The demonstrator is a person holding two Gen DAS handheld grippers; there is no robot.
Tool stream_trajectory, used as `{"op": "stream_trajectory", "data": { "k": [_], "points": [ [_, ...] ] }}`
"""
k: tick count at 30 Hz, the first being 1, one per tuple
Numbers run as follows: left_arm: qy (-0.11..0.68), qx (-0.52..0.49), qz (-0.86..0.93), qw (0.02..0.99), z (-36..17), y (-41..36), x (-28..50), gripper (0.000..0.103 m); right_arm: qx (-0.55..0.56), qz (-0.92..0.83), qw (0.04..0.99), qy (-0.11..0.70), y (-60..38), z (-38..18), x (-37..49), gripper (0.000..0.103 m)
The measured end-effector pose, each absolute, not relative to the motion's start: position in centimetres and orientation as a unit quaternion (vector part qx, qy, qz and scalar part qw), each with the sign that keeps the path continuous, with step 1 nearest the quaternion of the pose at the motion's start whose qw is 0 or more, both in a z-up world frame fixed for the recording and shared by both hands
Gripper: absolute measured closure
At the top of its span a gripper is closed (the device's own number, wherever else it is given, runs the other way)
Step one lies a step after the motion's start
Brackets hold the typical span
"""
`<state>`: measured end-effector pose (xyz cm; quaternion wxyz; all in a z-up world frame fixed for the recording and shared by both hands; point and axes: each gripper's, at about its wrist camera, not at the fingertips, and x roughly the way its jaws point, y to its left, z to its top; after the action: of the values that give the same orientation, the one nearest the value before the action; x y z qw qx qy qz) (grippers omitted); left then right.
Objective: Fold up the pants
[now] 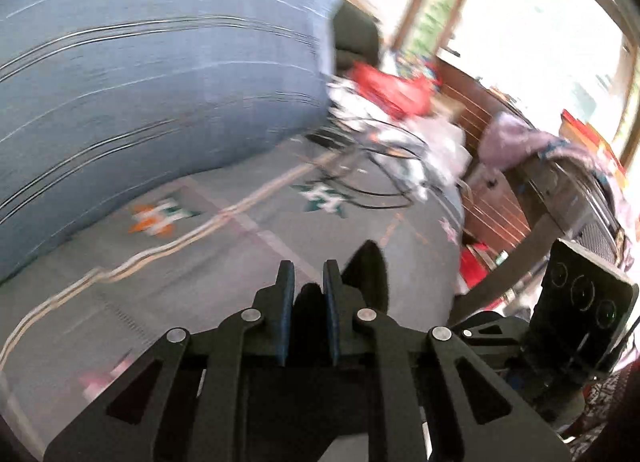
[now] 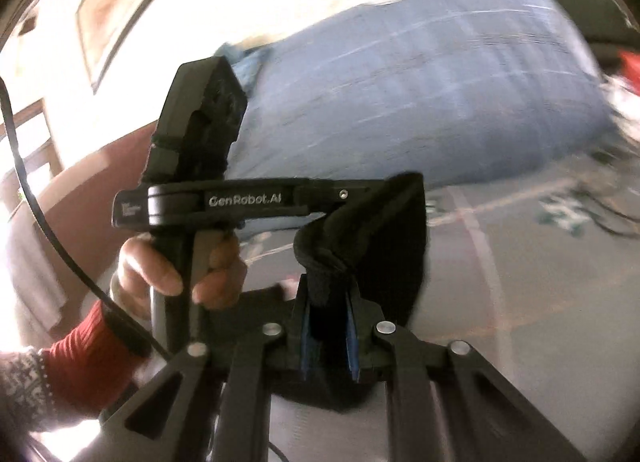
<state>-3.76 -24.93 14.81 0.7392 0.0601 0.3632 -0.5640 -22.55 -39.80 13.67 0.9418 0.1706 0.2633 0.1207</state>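
While both grippers hang above the grey patterned bed cover, the black fabric pants stretch between them: the right gripper has its jaws pinching a bunched edge, the left gripper has its jaws pinching the other, cloth drooping rightward of the left jaws.

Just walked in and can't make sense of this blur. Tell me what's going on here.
A person is folding black pants on a bed with a grey patterned cover, holding a two-finger gripper in each hand. The right gripper is shut on a bunched fold of the black fabric. The left gripper is also shut with dark cloth between its pads. The person's left hand shows in the right wrist view. A blue striped pillow lies behind.
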Motion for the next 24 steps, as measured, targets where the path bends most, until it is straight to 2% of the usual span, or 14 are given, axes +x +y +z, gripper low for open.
{"op": "stream_trajectory", "data": {
  "k": [5, 8, 10, 12, 13, 14, 15, 16, 18, 20, 22, 23, 24],
  "points": [
    [0.397, 0.025, -0.476, 0.784, 11.6, -16.7, -1.4, 0.091, 0.127, 0.196, 0.923, 0.306, -32.7, 11.6, -18.5, 0.090],
    [0.432, -0.009, -0.419, 0.799, 8.9, -12.2, -0.1, 0.090, 0.111, 0.231, 0.897, 0.360, -28.7, 7.8, -15.6, 0.089],
    [0.441, -0.020, -0.385, 0.811, 7.5, -9.9, 0.1, 0.079, 0.094, 0.245, 0.874, 0.409, -26.1, 4.7, -14.0, 0.088],
    [0.454, -0.029, -0.358, 0.815, 6.4, -8.2, 0.0, 0.049, 0.078, 0.245, 0.873, 0.414, -25.2, 4.0, -13.9, 0.081],
    [0.455, -0.036, -0.356, 0.815, 6.3, -7.5, -0.2, 0.046, 0.082, 0.251, 0.875, 0.406, -25.5, 4.7, -14.2, 0.076],
    [0.454, -0.044, -0.357, 0.815, 6.2, -7.0, -0.5, 0.044, 0.106, 0.270, 0.865, 0.409, -26.3, 5.6, -14.5, 0.061],
    [0.453, -0.051, -0.358, 0.815, 6.2, -6.7, -0.9, 0.044, 0.122, 0.277, 0.862, 0.407, -27.0, 6.2, -14.7, 0.050],
    [0.451, -0.054, -0.357, 0.816, 6.3, -6.5, -1.2, 0.043, 0.136, 0.276, 0.866, 0.395, -28.2, 7.2, -15.4, 0.048],
    [0.446, -0.060, -0.358, 0.818, 6.3, -6.5, -2.2, 0.037, 0.145, 0.248, 0.884, 0.370, -31.0, 9.0, -16.7, 0.048],
    [0.446, -0.064, -0.359, 0.818, 6.3, -7.1, -2.9, 0.037, 0.158, 0.210, 0.898, 0.353, -34.3, 10.1, -17.3, 0.047],
    [0.444, -0.061, -0.359, 0.819, 6.3, -7.6, -3.6, 0.037, 0.159, 0.166, 0.908, 0.349, -36.6, 10.2, -17.2, 0.055],
    [0.441, -0.058, -0.356, 0.822, 6.3, -7.8, -3.9, 0.037, 0.157, 0.154, 0.909, 0.355, -37.0, 10.0, -17.0, 0.069],
    [0.436, -0.051, -0.351, 0.827, 6.3, -8.5, -4.4, 0.037, 0.154, 0.149, 0.908, 0.361, -37.1, 10.0, -17.0, 0.078]
  ]
}}
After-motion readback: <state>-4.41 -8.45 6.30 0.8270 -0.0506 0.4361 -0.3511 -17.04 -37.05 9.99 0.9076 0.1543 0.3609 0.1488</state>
